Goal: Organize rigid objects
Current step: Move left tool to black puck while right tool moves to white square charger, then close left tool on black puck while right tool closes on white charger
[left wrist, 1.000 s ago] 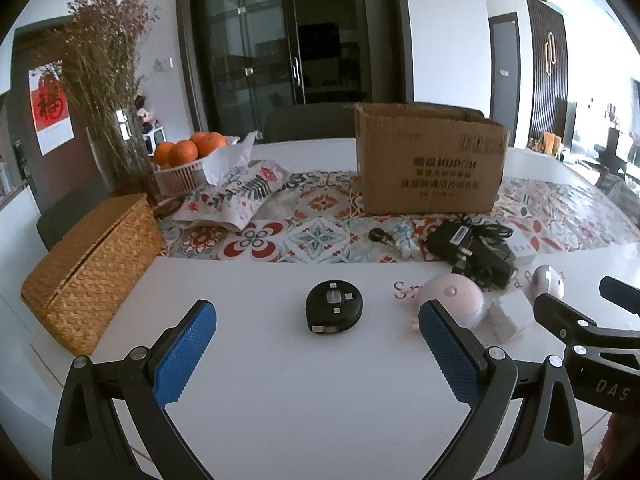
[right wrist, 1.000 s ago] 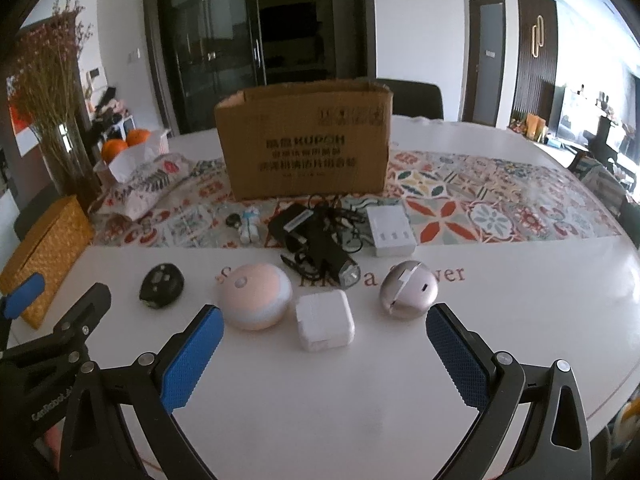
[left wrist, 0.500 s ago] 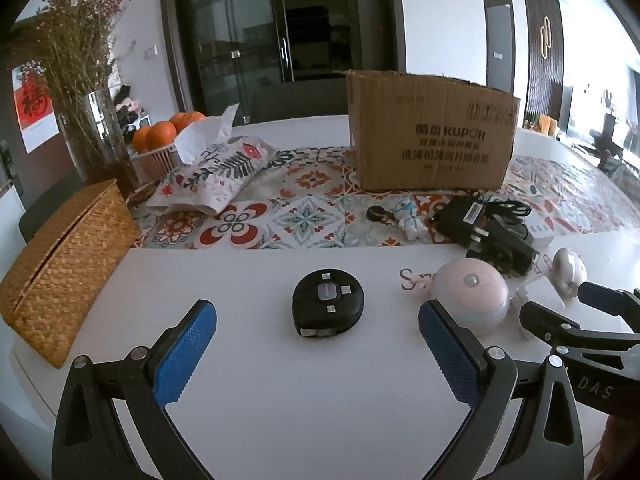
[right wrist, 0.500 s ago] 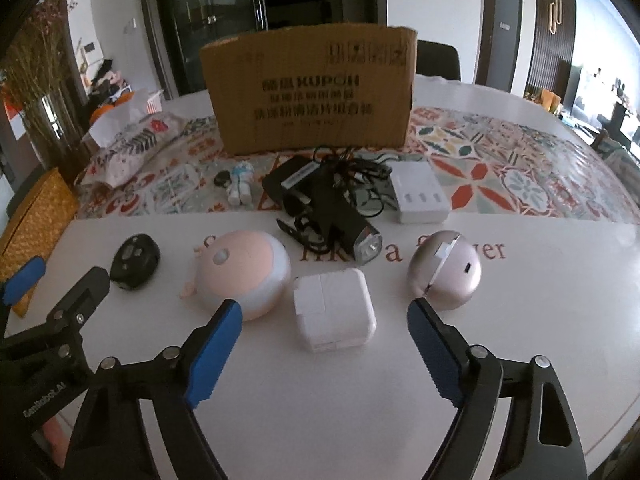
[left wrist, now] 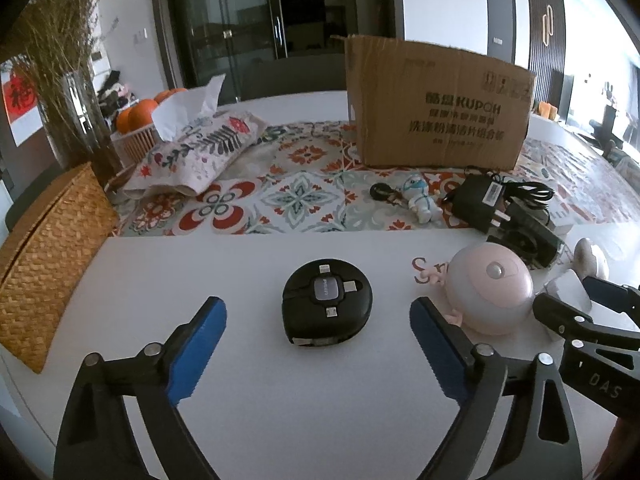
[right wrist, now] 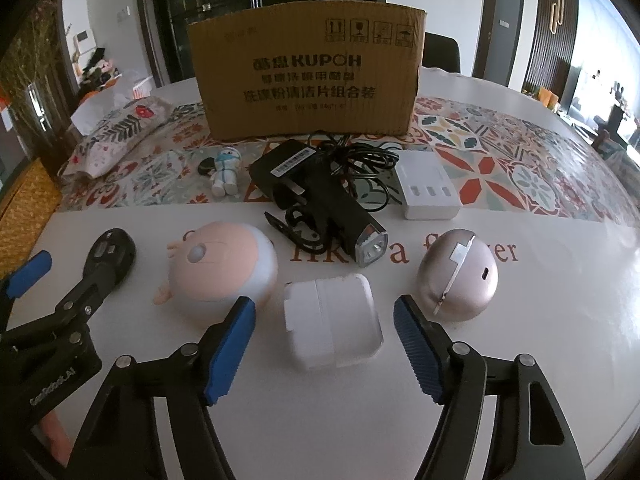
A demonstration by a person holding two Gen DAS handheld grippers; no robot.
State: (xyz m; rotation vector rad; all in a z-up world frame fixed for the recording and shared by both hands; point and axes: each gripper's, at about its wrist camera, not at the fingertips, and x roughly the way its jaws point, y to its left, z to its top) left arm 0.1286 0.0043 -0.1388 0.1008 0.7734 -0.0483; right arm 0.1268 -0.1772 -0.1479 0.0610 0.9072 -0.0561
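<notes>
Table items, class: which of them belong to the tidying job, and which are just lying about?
Belong to the job:
white charger block
black round cable reel
pink round toy
silver dome gadget
cardboard box

Just lying about:
wicker basket
tissue pouch
oranges
dried-flower vase

Cardboard box [right wrist: 306, 68]: "KUPOH" in dark print, preceded by two Chinese characters; rows of smaller Chinese characters below; four handling symbols in squares near the top right.
Round black cable reel [left wrist: 327, 307]: small grey centre plate with lettering, too small to read surely.
Surface [right wrist: 520, 300]: reddish-brown lettering, partly covered; "S" at the left, "a f…ver" at the right.
Left gripper [right wrist: 36, 360]: white "GenRobot.AI" along the frame.
Right gripper [left wrist: 600, 344]: white "DAS" on the frame.
Red paper on wall [left wrist: 18, 96]: black Chinese character, blurred.
</notes>
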